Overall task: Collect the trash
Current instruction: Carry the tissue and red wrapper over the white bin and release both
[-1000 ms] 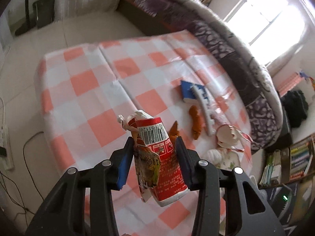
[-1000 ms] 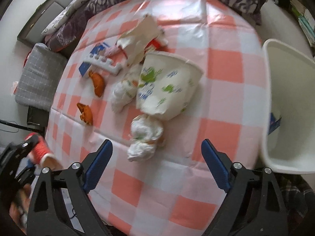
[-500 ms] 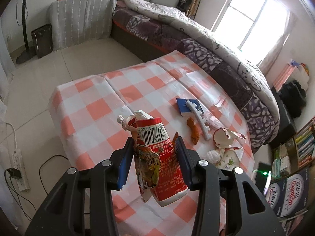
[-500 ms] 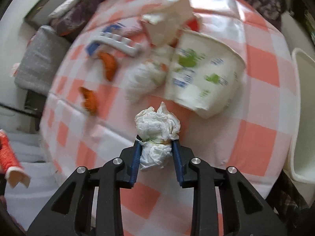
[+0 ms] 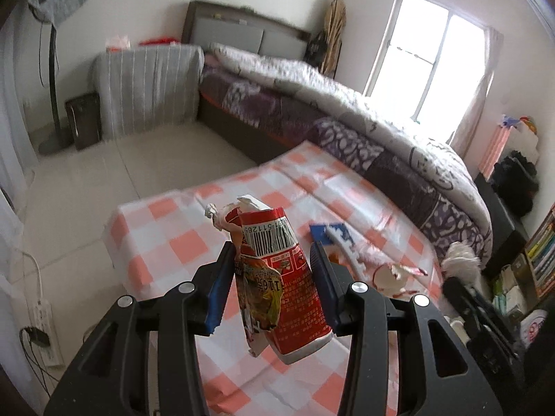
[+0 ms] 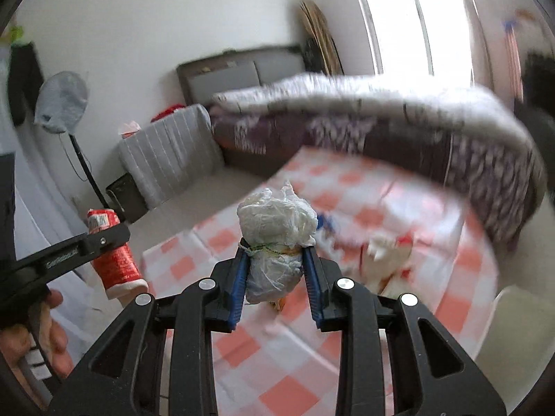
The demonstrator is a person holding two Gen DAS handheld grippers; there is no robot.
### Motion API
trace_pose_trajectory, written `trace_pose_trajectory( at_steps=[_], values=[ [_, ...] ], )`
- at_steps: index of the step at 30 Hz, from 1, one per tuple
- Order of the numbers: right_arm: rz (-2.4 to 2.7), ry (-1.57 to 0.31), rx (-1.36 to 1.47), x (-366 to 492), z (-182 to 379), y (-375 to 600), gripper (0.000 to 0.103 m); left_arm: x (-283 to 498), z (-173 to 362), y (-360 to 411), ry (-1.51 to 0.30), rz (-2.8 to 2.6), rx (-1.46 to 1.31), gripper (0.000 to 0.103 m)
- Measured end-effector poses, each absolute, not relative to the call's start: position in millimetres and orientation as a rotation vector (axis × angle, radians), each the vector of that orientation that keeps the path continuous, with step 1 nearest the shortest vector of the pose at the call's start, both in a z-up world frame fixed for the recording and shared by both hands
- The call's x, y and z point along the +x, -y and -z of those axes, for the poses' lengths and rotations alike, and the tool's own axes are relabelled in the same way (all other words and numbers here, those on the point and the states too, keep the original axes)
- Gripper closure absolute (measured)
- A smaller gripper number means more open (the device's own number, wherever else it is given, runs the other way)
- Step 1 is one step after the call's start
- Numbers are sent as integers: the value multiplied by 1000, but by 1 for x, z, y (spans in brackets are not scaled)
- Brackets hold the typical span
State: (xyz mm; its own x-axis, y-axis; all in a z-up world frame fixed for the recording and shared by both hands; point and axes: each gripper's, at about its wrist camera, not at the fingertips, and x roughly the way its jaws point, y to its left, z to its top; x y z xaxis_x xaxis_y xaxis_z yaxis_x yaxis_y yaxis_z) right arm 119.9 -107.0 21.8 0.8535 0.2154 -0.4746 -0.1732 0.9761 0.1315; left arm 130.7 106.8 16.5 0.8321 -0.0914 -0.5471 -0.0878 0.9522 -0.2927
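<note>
Above checked worktop (image 5: 180, 242): left tool (image 5: 270, 277) clamping light crushed wrapper (image 5: 281, 277), right tool (image 6: 274, 270) pinching soft wad (image 6: 277, 218) (midway grips suit).

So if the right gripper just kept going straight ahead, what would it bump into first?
Probably the checked table. The right gripper, shut on a tissue wad, points forward over it toward the bed. The picture is blurred and depth is unclear, so it might pass over the table and reach the bed.

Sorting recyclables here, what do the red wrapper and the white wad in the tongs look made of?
Red wrapper: seemingly thin glossy plastic film, printed, with a barcode and a torn, crinkled edge. White wad: likely crumpled tissue or thin plastic; creased, matte to slightly translucent, so it is hard to say which.
</note>
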Motion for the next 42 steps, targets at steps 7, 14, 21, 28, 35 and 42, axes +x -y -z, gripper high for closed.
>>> trace_pose_trajectory(
  at_steps=[7, 14, 21, 28, 35, 42],
  values=[
    [-160, -429, 83, 105, -43, 128, 74, 120, -30, -100, -523, -12, -290, 58],
    [-99, -415, 97, 99, -46, 147, 74, 117, -35, -85, -506, 19, -269, 58],
    [-7, -421, 121, 94, -46, 177, 74, 119, -37, -61, -500, 54, -235, 58],
    [104, -464, 230, 89, -42, 226, 74, 119, -35, -29, -506, 101, -189, 58],
    [240, -550, 365, 81, -27, 282, 74, 121, -32, 10, -519, 162, -143, 58],
    [342, -588, 444, 71, -19, 323, 73, 120, -24, 49, -530, 226, -89, 58]
  ],
)
